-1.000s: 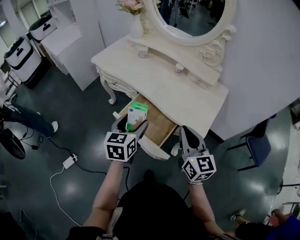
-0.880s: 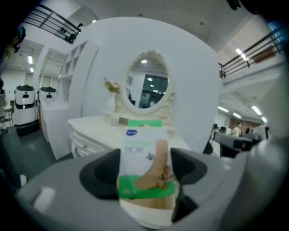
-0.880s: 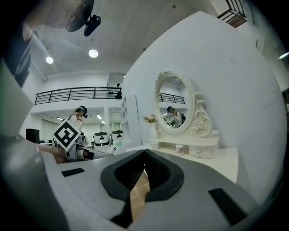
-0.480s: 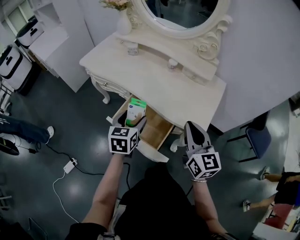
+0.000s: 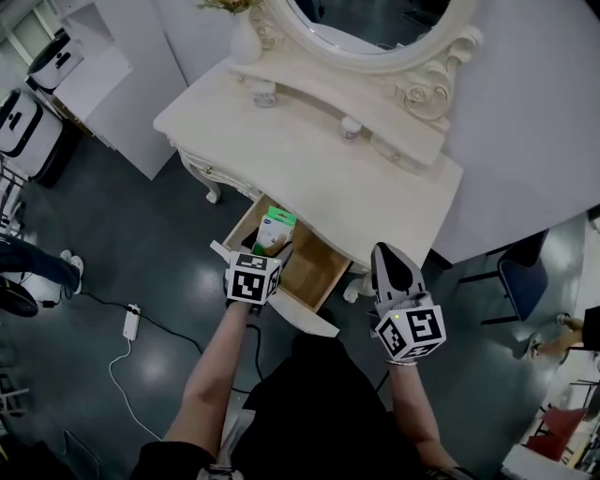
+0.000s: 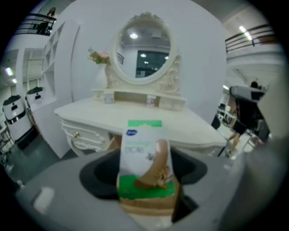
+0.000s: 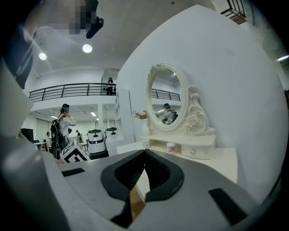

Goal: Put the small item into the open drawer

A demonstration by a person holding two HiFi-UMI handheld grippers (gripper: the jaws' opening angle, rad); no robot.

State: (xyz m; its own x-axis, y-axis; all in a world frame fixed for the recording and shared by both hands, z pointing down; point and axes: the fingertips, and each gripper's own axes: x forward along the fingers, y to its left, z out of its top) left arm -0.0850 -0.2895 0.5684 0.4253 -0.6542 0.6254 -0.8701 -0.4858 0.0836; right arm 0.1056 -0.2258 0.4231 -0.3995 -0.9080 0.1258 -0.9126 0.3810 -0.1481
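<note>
Left tongs (image 6: 145,182) gripping green packet (image 6: 143,153), above open drawer (image 5: 306,269), right tongs (image 7: 144,154) closed

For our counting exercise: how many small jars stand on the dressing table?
2. The first jar stands on the dressing table near the vase; the second jar stands further along, below the mirror. Others could be hidden from view.
</note>
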